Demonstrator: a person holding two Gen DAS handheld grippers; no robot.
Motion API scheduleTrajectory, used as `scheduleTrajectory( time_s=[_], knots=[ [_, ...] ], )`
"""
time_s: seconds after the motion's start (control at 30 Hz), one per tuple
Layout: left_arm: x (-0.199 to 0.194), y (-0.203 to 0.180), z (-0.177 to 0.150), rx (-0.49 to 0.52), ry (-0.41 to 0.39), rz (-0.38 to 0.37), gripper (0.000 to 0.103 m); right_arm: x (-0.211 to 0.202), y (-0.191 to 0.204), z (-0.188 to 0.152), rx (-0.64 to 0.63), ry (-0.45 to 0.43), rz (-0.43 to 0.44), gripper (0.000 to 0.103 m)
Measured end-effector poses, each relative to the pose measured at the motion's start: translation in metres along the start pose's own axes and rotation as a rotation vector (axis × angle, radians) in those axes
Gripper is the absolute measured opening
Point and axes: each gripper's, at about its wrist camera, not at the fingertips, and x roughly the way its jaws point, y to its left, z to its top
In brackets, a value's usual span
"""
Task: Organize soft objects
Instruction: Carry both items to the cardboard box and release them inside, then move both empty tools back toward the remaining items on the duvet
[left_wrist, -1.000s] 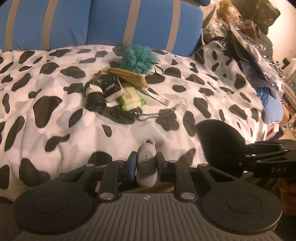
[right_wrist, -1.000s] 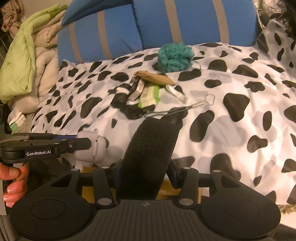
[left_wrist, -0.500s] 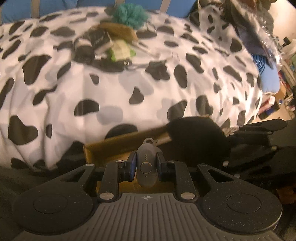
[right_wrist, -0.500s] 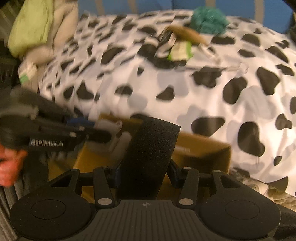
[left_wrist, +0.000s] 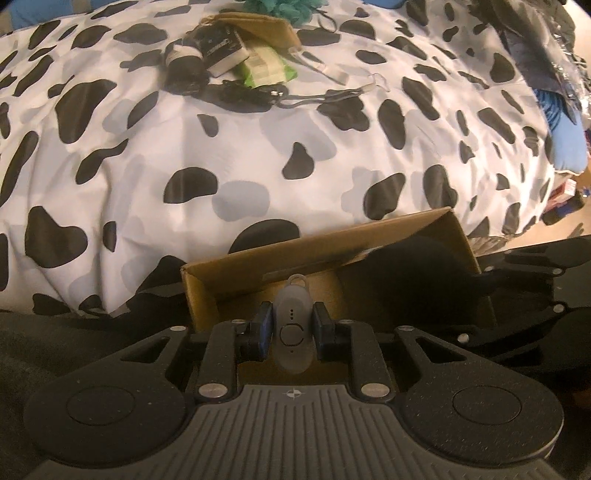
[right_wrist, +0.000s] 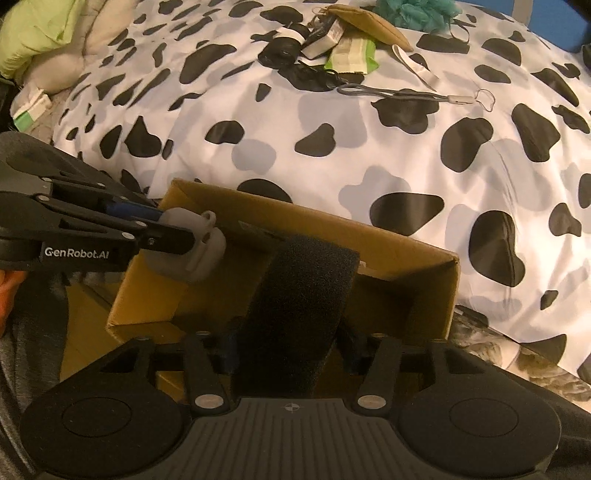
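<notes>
Now hovering over open brown cardboard box (right_wrist: 402, 254): left tool (left_wrist: 291, 326) pinching grey silicone case (left_wrist: 292, 325), right tool (right_wrist: 291, 347) clamping black foam block (right_wrist: 303, 306); risking crowding, catching the rim, dropping outside.

Cow-print bedspread (left_wrist: 229, 155), blue cushion (left_wrist: 565, 147), dim light

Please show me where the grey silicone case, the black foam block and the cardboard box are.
grey silicone case (left_wrist: 291, 332): left wrist view, round button.
black foam block (right_wrist: 299, 302): right wrist view, top face.
cardboard box (right_wrist: 406, 254): right wrist view, far wall.
</notes>
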Motion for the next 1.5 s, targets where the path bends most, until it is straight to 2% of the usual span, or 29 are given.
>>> scheduleTrajectory(
  time_s=[0.03, 0.07, 0.13, 0.2, 0.27, 0.3, 0.43, 0.97, 1.23, 1.5],
  knots=[
    [0.001, 0.001, 0.001, -0.006, 0.003, 0.012, 0.023, 0.000, 0.000, 0.000, -0.003, 0.001, -0.014, 0.081],
    [0.002, 0.002, 0.002, -0.014, 0.008, 0.026, 0.025, 0.001, 0.000, 0.001, -0.005, -0.001, -0.028, 0.085],
    [0.005, 0.004, 0.003, -0.032, 0.018, 0.048, 0.040, 0.001, -0.001, 0.001, -0.004, -0.006, -0.049, 0.096],
    [0.005, 0.005, 0.003, -0.041, 0.017, 0.068, 0.062, 0.000, -0.002, 0.002, 0.003, -0.009, -0.067, 0.099],
    [0.004, 0.006, 0.003, -0.043, 0.012, 0.076, 0.069, 0.001, -0.004, 0.002, 0.013, -0.010, -0.076, 0.100],
    [0.005, 0.005, 0.004, -0.042, 0.015, 0.077, 0.069, 0.001, -0.005, 0.003, 0.018, -0.011, -0.079, 0.103],
    [0.006, 0.004, 0.003, -0.029, 0.021, 0.085, 0.069, -0.002, -0.007, 0.004, 0.031, -0.031, -0.085, 0.103],
    [-0.001, 0.006, 0.010, -0.121, -0.098, 0.077, 0.069, -0.018, -0.021, 0.012, 0.078, -0.144, -0.117, 0.103],
    [-0.010, 0.013, 0.004, -0.136, -0.140, 0.087, 0.069, -0.027, -0.028, 0.019, 0.132, -0.219, -0.149, 0.103],
    [-0.013, 0.019, 0.013, -0.142, -0.180, 0.089, 0.069, -0.032, -0.025, 0.022, 0.135, -0.293, -0.192, 0.103]
  ],
)
